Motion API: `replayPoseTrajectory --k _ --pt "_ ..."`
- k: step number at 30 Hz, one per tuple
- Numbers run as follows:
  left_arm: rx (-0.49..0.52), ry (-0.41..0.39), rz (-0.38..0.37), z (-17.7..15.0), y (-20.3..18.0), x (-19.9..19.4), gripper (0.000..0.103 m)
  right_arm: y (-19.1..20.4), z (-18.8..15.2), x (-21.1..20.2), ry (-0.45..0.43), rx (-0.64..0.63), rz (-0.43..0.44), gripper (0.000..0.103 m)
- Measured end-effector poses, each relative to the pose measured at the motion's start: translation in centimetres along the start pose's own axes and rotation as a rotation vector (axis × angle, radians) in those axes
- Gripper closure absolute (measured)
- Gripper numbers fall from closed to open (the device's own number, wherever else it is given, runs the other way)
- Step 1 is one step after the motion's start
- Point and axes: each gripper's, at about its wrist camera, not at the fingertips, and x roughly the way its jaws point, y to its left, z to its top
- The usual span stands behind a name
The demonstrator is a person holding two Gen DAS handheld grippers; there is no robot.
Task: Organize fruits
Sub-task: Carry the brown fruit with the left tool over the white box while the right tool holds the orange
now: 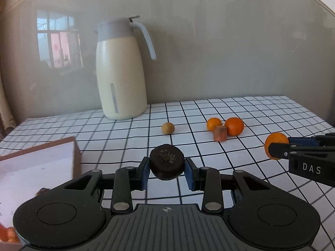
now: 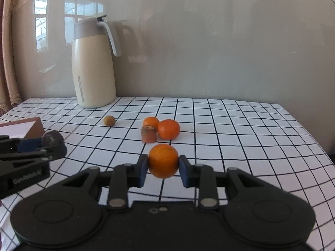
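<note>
My left gripper (image 1: 166,170) is shut on a dark brown round fruit (image 1: 166,162) and holds it above the checked tablecloth; it also shows at the left of the right wrist view (image 2: 52,141). My right gripper (image 2: 163,167) is shut on an orange (image 2: 163,160), seen at the right edge of the left wrist view (image 1: 274,141). On the cloth lie two more oranges (image 2: 168,129) (image 2: 151,121), a reddish-brown stub piece (image 2: 148,133) in front of them, and a small brown fruit (image 2: 109,121).
A cream thermos jug (image 1: 120,77) stands at the back left by the wall. A brown box with a white inside (image 1: 41,163) sits at the left, with orange fruit at its near corner (image 1: 9,233). The table edge (image 2: 309,129) runs along the right.
</note>
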Motion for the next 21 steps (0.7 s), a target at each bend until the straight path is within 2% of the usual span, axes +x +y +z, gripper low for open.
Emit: replayPoseTrajectory --k 21 --pt "-0.025 -0.092 0.077 -1.2 5.4 -7.8 0.068 5.8 -0.7 -5.3 -0.049 -0.052 0.064 0.08"
